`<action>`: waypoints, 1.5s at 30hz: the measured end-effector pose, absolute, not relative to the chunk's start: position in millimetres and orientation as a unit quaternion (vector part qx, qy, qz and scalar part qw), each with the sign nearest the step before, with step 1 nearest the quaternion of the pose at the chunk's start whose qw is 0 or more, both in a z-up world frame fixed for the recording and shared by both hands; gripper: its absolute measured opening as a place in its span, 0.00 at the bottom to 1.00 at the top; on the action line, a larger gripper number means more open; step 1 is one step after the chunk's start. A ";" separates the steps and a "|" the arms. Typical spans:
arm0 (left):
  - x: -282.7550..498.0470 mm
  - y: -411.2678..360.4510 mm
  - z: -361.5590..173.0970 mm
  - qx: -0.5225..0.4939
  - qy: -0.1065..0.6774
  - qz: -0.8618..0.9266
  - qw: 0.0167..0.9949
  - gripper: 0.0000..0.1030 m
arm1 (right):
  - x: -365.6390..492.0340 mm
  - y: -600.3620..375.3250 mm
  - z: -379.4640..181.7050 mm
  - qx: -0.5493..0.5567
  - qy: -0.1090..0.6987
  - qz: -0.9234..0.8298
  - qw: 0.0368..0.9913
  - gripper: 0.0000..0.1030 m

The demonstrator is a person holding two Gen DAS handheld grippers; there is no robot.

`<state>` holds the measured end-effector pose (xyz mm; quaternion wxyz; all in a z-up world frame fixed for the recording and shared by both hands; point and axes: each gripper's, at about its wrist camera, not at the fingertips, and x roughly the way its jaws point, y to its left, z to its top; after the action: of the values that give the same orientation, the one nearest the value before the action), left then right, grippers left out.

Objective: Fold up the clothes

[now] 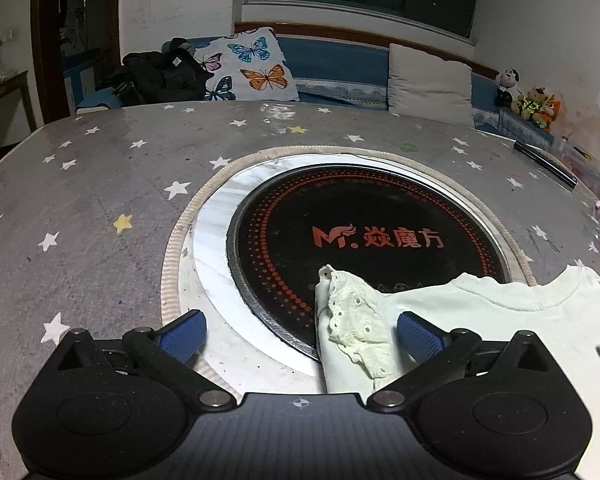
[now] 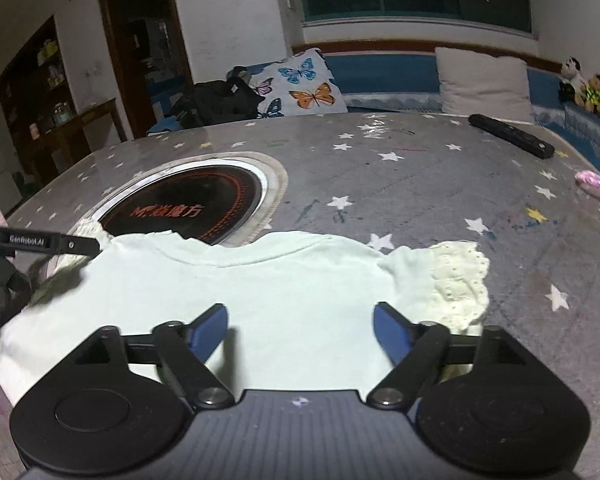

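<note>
Pale shirt (image 2: 260,292) lies flat low-centre on the starry table (image 2: 440,208), collar over the round cooktop (image 2: 188,208), left gripper (image 1: 300,336) and right gripper (image 2: 300,332) both spread wide, holding nothing.

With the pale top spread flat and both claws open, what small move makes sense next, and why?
Probably bring the right claw to the lace-edged right sleeve and close on it, to fold it inward. The pale top lies spread flat on the table, neither claw grips cloth, and that sleeve sticks out unfolded just beside the claw.
</note>
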<state>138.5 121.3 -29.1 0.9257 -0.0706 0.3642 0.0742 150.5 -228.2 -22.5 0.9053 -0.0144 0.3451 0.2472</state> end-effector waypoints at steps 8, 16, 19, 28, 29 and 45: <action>139.9 118.0 -30.4 -0.059 0.367 0.076 0.925 1.00 | 147.2 -216.6 -28.0 -0.035 0.341 0.260 0.903 1.00; 136.3 118.5 -28.4 -0.061 0.376 0.074 0.921 1.00 | 141.0 -205.0 -31.7 -0.086 0.336 0.251 0.904 1.00; 129.1 116.6 -24.1 -0.061 0.371 0.073 0.924 1.00 | 143.2 -203.7 -31.8 -0.092 0.340 0.252 0.901 1.00; 91.5 104.1 -10.2 -0.041 0.355 0.049 0.932 1.00 | 135.8 -210.5 -21.0 -0.084 0.348 0.262 0.896 1.00; 86.2 102.8 -9.5 -0.039 0.354 0.045 0.933 1.00 | 130.7 -213.2 -17.3 -0.081 0.343 0.266 0.897 1.00; 48.9 86.6 -27.9 -0.008 0.360 0.061 0.931 1.00 | 71.8 -278.3 -14.4 0.004 0.356 0.279 0.892 1.00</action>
<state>48.9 86.6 -27.9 0.9308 -0.0082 0.3605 0.0606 71.8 -278.3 -14.4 0.8918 0.0040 0.3558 0.2794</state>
